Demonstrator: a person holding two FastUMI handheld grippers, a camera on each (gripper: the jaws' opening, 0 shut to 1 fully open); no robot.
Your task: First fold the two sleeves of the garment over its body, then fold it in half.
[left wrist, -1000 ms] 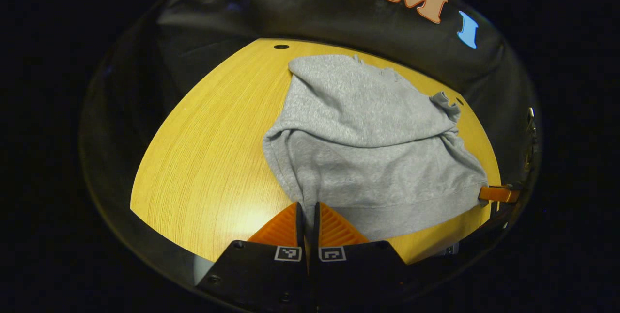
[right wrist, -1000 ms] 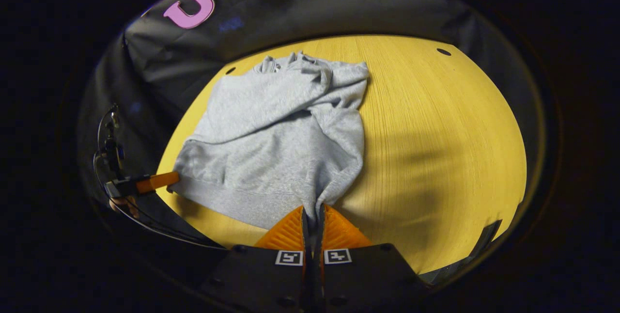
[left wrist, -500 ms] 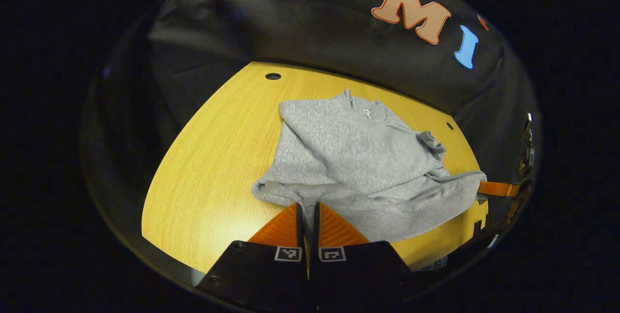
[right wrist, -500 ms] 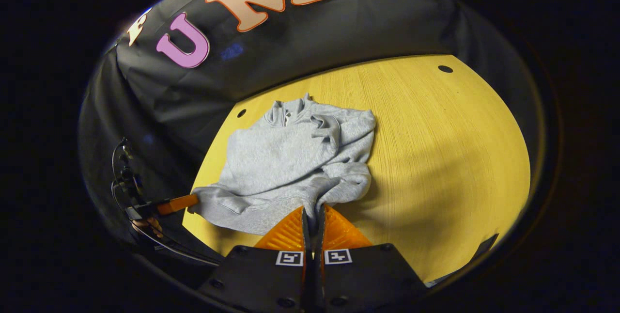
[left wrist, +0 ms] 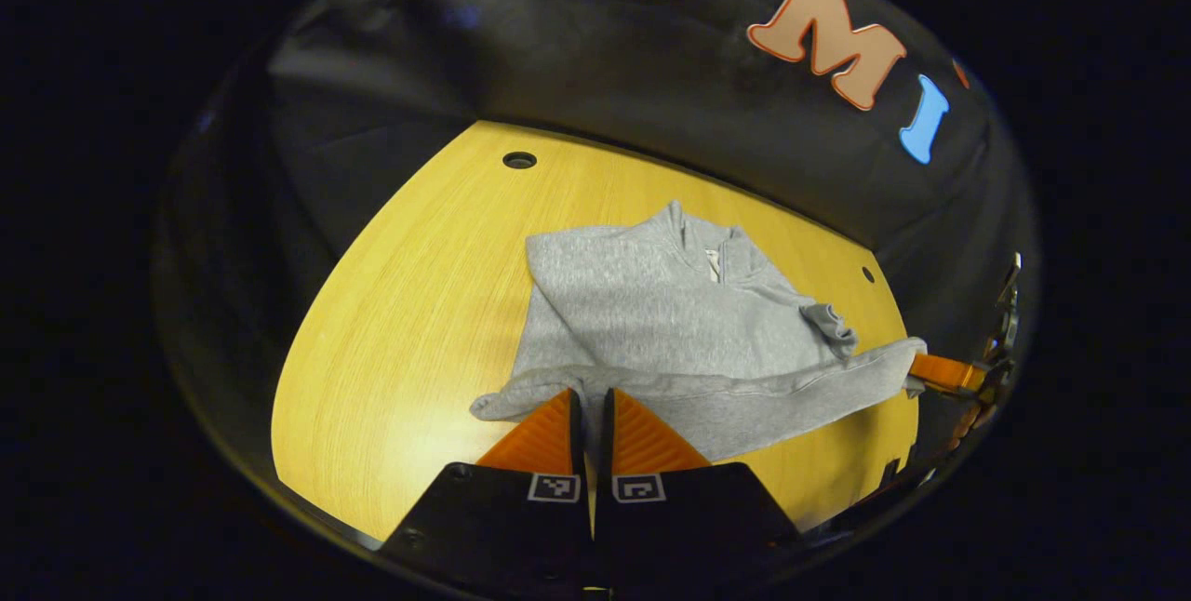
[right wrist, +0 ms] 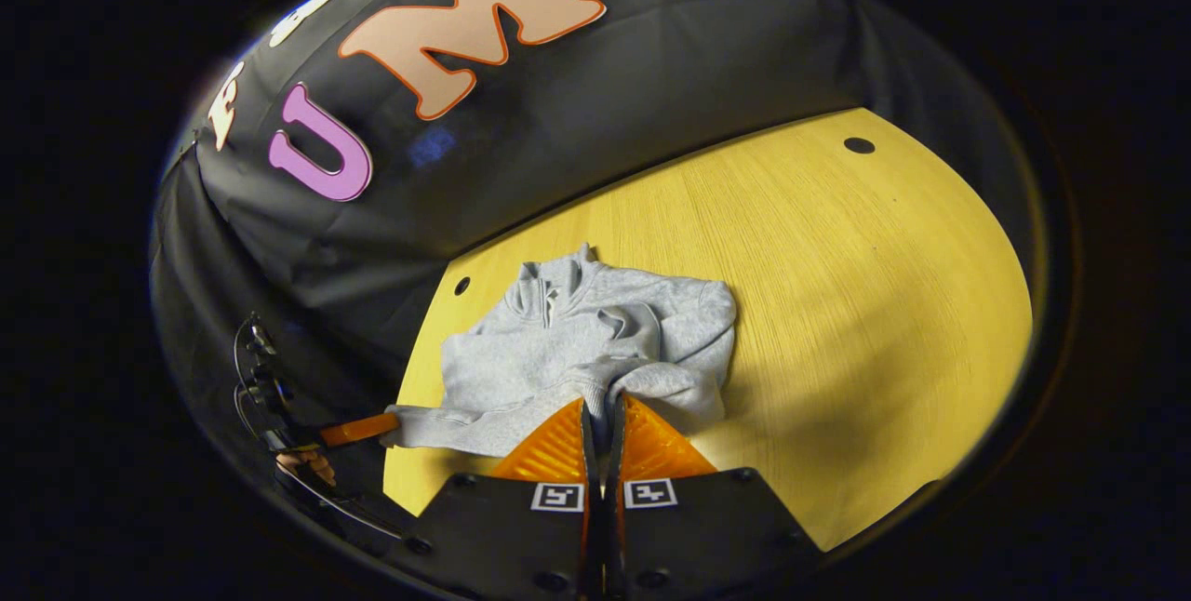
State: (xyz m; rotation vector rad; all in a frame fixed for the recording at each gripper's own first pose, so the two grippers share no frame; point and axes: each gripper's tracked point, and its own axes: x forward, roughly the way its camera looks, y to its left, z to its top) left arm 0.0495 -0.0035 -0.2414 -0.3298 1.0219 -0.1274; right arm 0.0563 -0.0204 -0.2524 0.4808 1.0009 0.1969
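A grey sweatshirt (left wrist: 670, 322) lies on the yellow wooden table (left wrist: 409, 303), its collar toward the booth wall and its sleeves laid over the body. My left gripper (left wrist: 590, 394) is shut on one bottom corner of the sweatshirt, lifted off the table. My right gripper (right wrist: 603, 404) is shut on the other bottom corner of the sweatshirt (right wrist: 577, 350). The hem stretches raised between both grippers, above the lower body. The right gripper (left wrist: 940, 372) appears far right in the left gripper view, and the left gripper (right wrist: 358, 430) appears at the left in the right gripper view.
Bare table (right wrist: 865, 303) spreads to the right of the sweatshirt in the right gripper view, with a small round hole (right wrist: 858, 145) near the wall. Another hole (left wrist: 518, 159) sits at the far left corner. A hand (right wrist: 302, 465) holds the left gripper.
Both grippers have lifted the hem and carried it forward toward the collar. The lower body of the sweatshirt has risen off the table and now covers less of it.
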